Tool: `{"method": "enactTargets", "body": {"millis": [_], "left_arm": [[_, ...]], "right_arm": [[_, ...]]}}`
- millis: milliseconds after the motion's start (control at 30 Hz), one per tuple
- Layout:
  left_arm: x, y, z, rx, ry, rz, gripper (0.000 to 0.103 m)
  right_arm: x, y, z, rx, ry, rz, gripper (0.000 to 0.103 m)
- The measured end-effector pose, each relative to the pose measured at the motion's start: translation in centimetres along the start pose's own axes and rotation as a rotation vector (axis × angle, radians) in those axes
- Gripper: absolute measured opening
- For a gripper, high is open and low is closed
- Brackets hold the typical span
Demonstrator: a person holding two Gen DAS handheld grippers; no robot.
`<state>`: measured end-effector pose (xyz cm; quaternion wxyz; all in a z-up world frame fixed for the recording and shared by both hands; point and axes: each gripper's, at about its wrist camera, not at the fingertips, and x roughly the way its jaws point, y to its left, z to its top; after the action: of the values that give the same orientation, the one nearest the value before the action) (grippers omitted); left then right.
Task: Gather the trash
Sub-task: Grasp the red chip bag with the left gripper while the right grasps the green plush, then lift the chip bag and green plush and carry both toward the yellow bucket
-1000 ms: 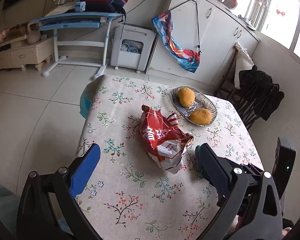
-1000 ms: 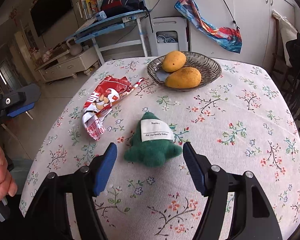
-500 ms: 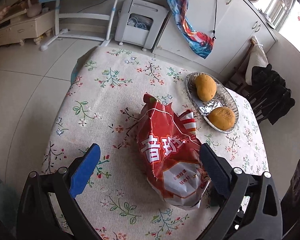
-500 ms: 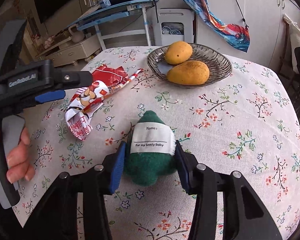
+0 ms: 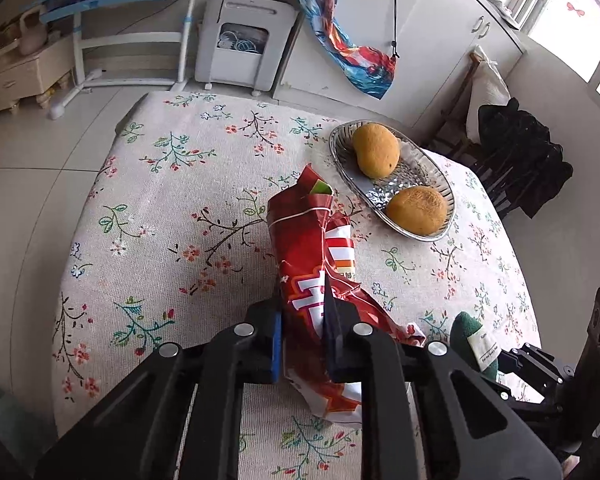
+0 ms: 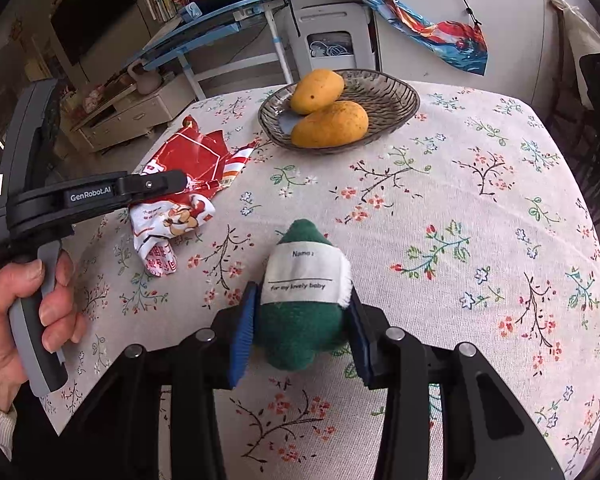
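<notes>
Gone from wide apart around the red snack bag (image 5: 312, 264) to pinched tight on it: left gripper (image 5: 303, 336), jaws closing hard with the crumpled foil between the pads. Narrowed too, right gripper (image 6: 302, 330), blue pads pressing both flanks of the green plush toy (image 6: 304, 292) and denting it slightly. Both things low on the floral tablecloth (image 6: 480, 240), the bag's far end near the glass dish (image 5: 380, 192) with two mangoes (image 5: 376, 150).

For a clean pick-up of the bag:
- Lift straight up, slow at first; foil slippery and grip taken only on a narrow fold.
- Keep the open top higher than the bottom, against crumbs spilling.
- Swing away from the dish rim, just beside the bag's far end.
- Keep clear of the right gripper nearby; plush probably no trash, so worth a second look before carrying off
</notes>
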<state>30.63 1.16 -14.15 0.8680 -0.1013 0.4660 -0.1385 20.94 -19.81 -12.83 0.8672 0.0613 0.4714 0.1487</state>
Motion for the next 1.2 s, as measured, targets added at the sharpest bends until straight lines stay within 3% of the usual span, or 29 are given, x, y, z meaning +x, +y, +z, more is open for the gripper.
{"method": "enactTargets", "body": {"millis": [400, 533, 767, 867, 1133, 1200], "left_arm": [[-4.6, 0.7, -5.9, 0.015, 0.118, -0.032, 0.017], [-4.9, 1.0, -6.8, -0.007, 0.104, 0.005, 0.051], [-4.8, 0.5, -7.1, 0.012, 0.105, 0.046, 0.066], [-4.7, 0.0, -7.3, 0.039, 0.106, 0.073, 0.068], [-5.0, -0.7, -7.7, 0.056, 0.109, 0.081, 0.068], [-5.1, -0.9, -8.0, 0.067, 0.103, 0.074, 0.057]], "right_arm": [[-2.0, 1.2, -2.9, -0.012, 0.053, 0.027, 0.044], [-2.1, 1.4, -3.0, -0.023, 0.031, 0.027, 0.053], [-1.8, 2.1, -2.6, -0.062, 0.005, -0.003, 0.061], [-1.3, 2.4, -2.7, -0.085, 0.025, -0.038, 0.062], [-1.4, 1.4, -2.9, -0.049, 0.039, -0.019, 0.062], [-1.6, 1.4, -3.1, -0.045, 0.041, -0.016, 0.062]]}}
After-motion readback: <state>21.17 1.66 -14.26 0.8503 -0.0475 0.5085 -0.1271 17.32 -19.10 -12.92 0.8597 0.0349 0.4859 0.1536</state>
